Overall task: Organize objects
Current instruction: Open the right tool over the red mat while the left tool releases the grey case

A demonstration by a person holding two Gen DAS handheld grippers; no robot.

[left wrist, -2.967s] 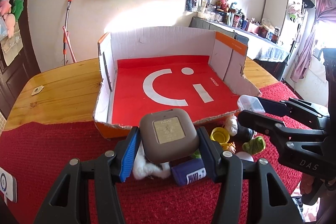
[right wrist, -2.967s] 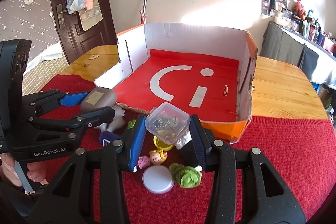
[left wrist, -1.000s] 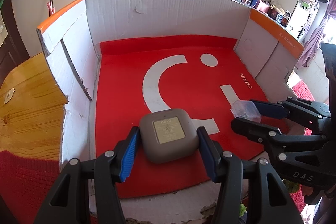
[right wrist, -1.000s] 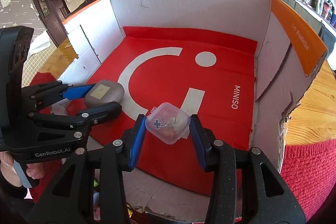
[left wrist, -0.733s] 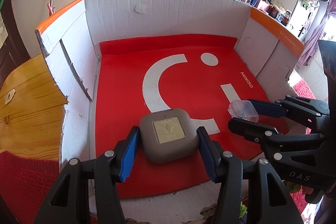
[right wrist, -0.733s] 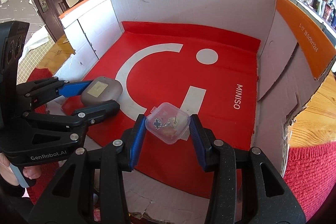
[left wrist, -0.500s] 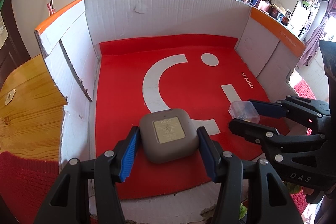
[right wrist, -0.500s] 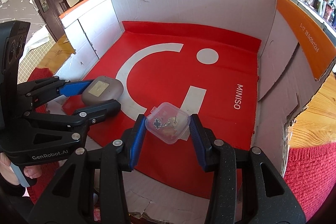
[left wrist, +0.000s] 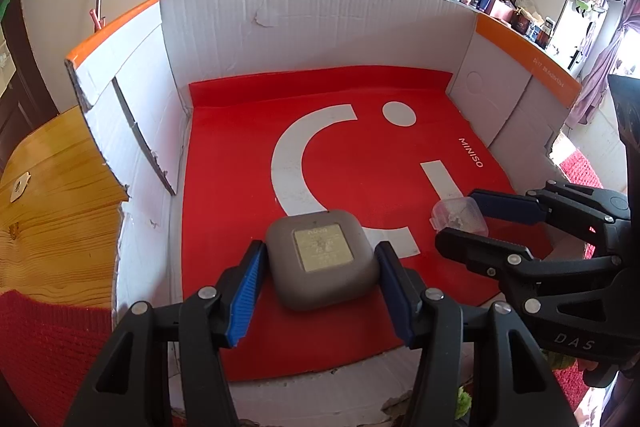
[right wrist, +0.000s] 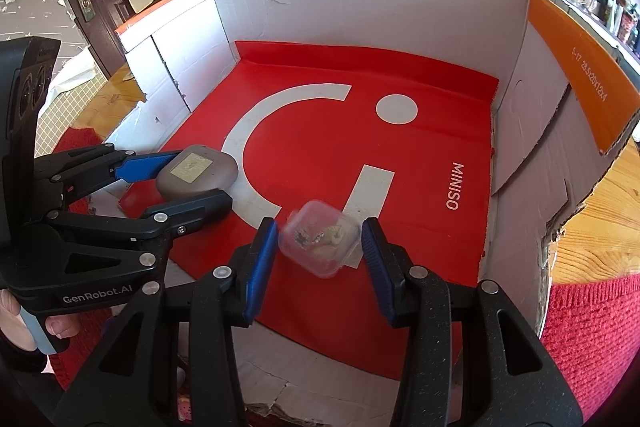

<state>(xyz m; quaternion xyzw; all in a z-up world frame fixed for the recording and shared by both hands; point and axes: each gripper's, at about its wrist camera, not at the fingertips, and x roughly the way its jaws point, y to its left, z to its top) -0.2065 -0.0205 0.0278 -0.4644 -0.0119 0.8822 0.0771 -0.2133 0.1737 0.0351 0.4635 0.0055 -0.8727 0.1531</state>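
Both jaws had let go inside the cardboard box (left wrist: 312, 23): grey case (left wrist: 322, 258) sat near-left on its floor, clear plastic container (right wrist: 318, 237) near-right, blurred, maybe mid-drop.

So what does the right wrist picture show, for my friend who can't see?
The right gripper is open around a small clear box of trinkets, which looks blurred, over a red-floored cardboard box. Beside it, the left gripper sits around a grey case.
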